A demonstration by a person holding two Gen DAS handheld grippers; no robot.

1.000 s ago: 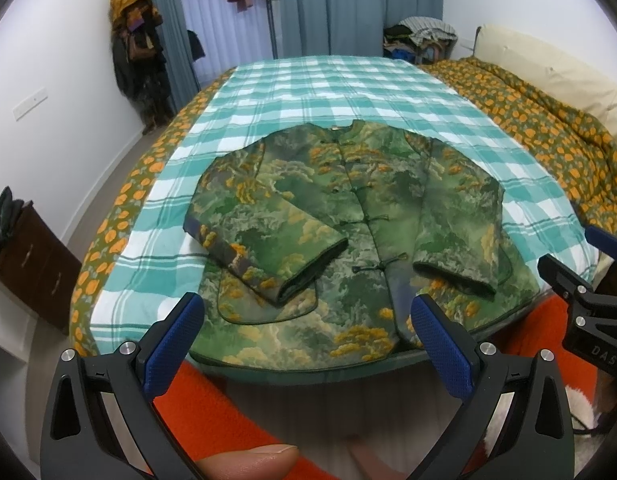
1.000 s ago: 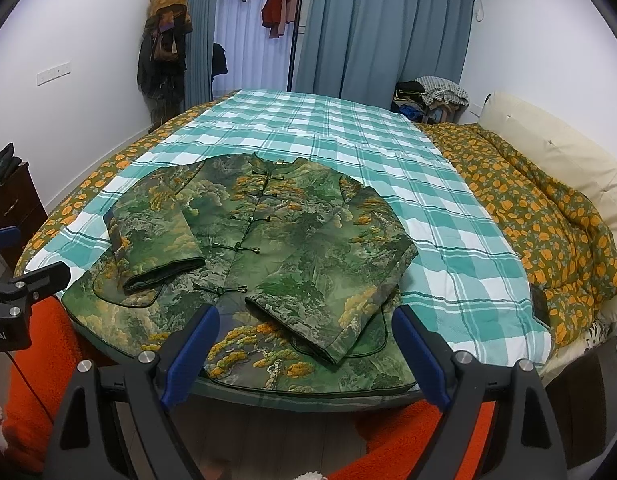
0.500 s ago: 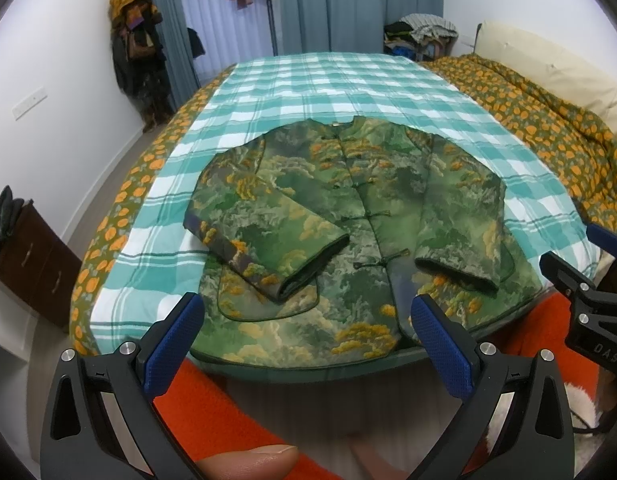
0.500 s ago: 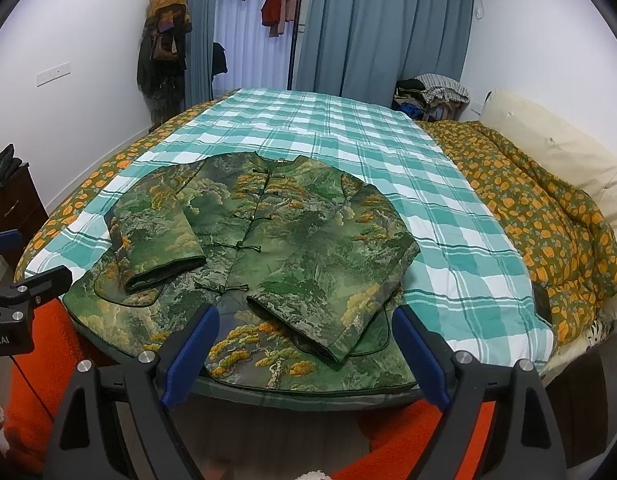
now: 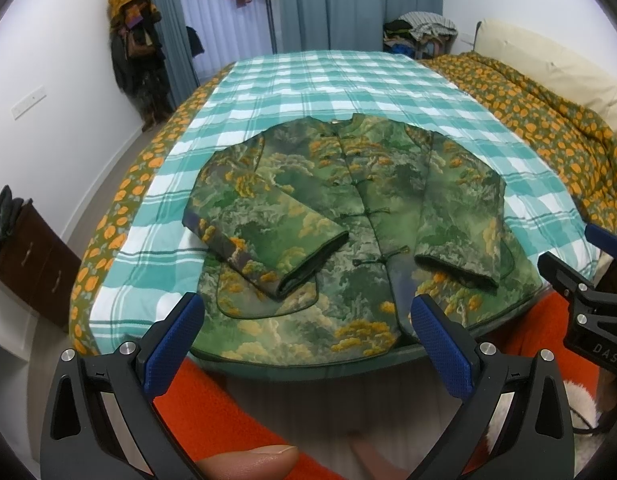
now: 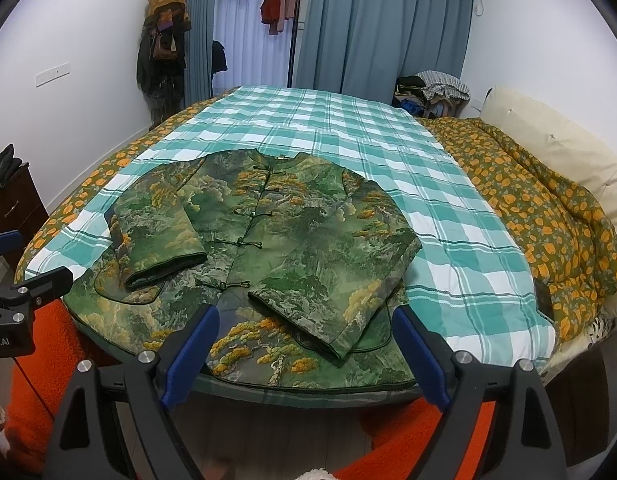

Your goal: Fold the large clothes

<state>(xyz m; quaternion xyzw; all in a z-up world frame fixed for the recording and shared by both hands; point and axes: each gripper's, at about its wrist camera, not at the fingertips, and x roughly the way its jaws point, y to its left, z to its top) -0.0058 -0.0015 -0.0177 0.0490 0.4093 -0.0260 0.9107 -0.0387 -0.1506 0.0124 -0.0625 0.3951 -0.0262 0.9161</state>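
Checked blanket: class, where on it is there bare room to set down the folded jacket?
Free: the wide checked blanket beyond the jacket's collar, and the strip between the jacket and the orange-flowered quilt. Crowded: the near edge, where the jacket's hem overhangs.

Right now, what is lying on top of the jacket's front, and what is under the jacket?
Both sleeves are folded onto the jacket front. Under it lies the checked sheet, with the hem reaching the bed edge. What the sleeves cover, and the jacket's back, cannot be seen.
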